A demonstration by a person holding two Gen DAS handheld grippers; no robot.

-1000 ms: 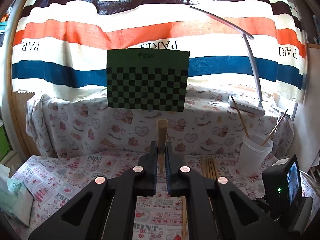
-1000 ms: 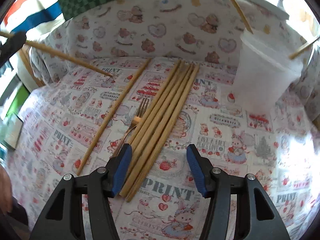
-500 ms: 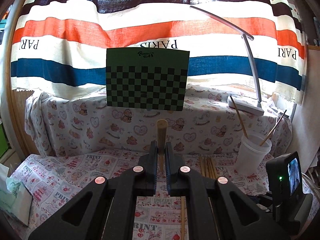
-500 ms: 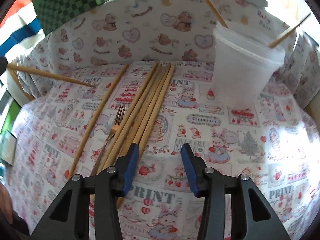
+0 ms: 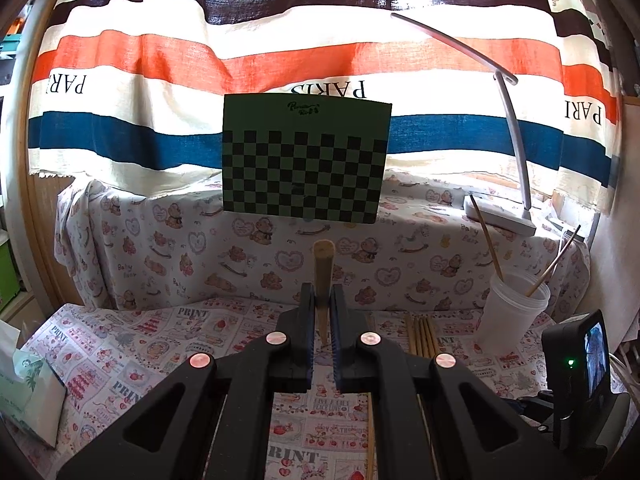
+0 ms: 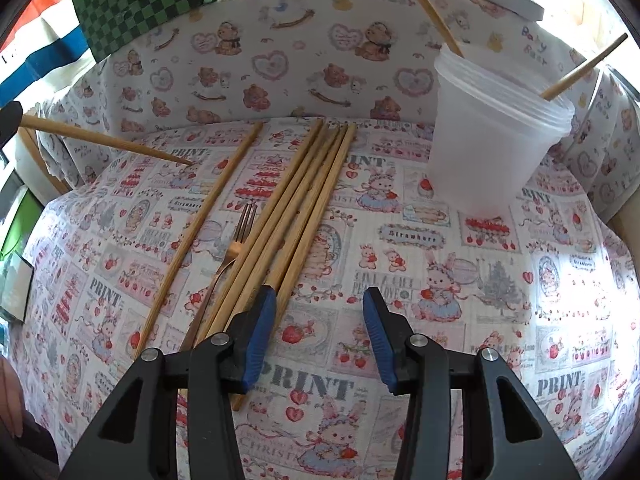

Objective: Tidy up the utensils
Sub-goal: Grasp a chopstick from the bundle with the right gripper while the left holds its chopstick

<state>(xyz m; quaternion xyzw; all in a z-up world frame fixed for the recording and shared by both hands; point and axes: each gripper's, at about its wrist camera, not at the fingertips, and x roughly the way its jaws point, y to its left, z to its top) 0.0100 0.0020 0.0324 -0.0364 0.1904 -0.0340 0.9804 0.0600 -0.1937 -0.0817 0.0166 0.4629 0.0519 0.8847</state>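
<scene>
My left gripper (image 5: pixel 322 300) is shut on a wooden chopstick (image 5: pixel 323 268) and holds it above the printed cloth; the same chopstick shows at the left of the right wrist view (image 6: pixel 108 142), its tip just over the cloth. My right gripper (image 6: pixel 318 320) is open and empty, low over the cloth, its left finger beside a bundle of several chopsticks (image 6: pixel 296 208). A single chopstick (image 6: pixel 204 224) and a copper fork (image 6: pixel 228 256) lie left of the bundle. A white plastic cup (image 6: pixel 488 136) at the back right holds two chopsticks; it also shows in the left wrist view (image 5: pixel 508 312).
A green checkerboard card (image 5: pixel 306 164) leans on the padded back wall. A white desk lamp (image 5: pixel 504 208) stands behind the cup. A tissue pack (image 5: pixel 28 396) lies at the left edge. A black device with a small screen (image 5: pixel 580 368) is at the right.
My right gripper has swung right, toward the cup, and its jaws have narrowed a little, still open. My left gripper holds its chopstick nearly still.
</scene>
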